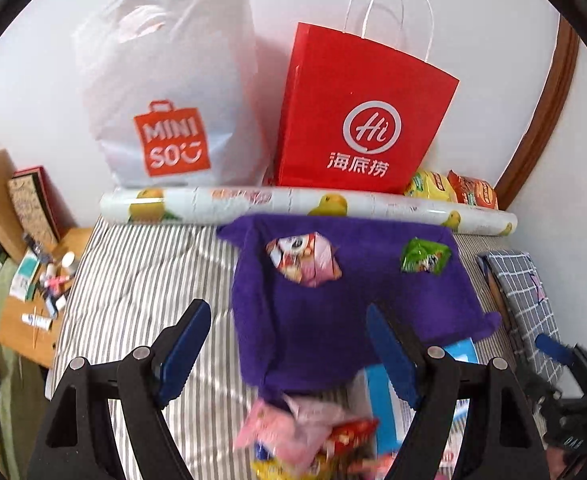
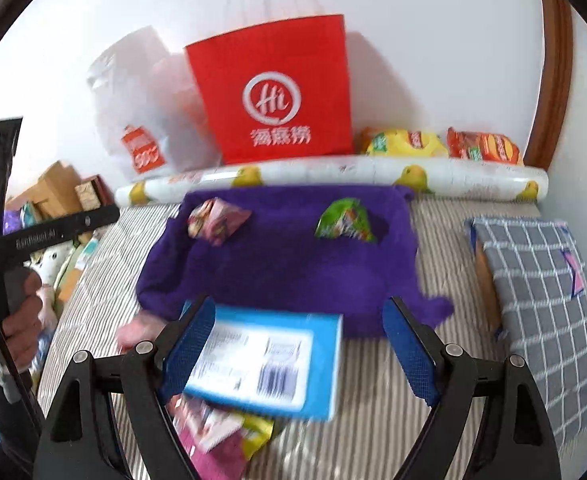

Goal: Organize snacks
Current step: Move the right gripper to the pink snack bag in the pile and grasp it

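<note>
Your left wrist camera looks forward and slightly down between its claw's fingers, across the grey-striped bed [image 1: 133, 280] toward the white wall. It sits close above a blurred pile of pink and yellow snack packets [image 1: 305, 436]. Your right wrist camera faces the same way from further right, close over a blue cardboard box [image 2: 269, 364]. Both views share the purple fleece cloth [image 1: 333, 320], the red paper carrier bag [image 1: 361, 116], the white plastic shopping bag [image 1: 165, 80] and the fruit-printed roll [image 1: 301, 208].
</note>
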A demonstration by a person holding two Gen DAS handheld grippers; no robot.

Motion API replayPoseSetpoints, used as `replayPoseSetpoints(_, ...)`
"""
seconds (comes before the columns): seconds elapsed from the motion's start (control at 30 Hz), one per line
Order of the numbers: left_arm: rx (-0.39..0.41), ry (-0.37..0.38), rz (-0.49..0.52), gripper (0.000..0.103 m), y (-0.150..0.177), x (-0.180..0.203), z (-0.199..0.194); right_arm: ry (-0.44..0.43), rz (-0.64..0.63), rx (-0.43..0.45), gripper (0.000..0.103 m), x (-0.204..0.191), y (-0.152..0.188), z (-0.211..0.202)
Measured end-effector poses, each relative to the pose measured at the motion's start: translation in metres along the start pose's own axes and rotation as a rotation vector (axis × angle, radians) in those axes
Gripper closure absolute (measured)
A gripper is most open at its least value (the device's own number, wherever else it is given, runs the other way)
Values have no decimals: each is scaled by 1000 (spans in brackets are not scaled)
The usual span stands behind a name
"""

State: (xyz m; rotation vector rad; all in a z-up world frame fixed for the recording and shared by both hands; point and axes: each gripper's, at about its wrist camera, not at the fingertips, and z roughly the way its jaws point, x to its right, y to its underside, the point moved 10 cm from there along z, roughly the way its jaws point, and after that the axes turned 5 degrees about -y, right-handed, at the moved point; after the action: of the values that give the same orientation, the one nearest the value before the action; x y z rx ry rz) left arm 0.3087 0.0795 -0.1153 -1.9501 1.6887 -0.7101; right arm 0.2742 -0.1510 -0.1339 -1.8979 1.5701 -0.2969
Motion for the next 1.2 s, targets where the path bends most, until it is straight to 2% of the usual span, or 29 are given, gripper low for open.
replayPoseSetpoints(0.23,0,3,5,25,29,-7,-22,-49,4,-53,18,-22,50,-16)
replayPoseSetpoints(0.4,-10,16,4,25,49,-13,-28,-76,-8,-104,18,-45,83,-8)
replayPoseSetpoints(0.77,-21,22,-15,25,81,-36,-33,-65,-24,-198,18,-72,116,27)
replayPoseSetpoints(0.87,-27,27,-32,25,87,-41,-34,-35,-39,-222,18,-75,123,36)
replayPoseSetpoints(0.93,-30,27,-39,25,90,-44,-35,-24,-38,-236,24,-76,126,39)
replayPoseSetpoints(1.0,-29,23,-42,25,93,-46,-37,-35,-21,-249,38,-76,129,41)
replayPoseSetpoints(1.2,-21,24,-57,25,95,-52,-44,-27,-15,-235,42,-66,129,32)
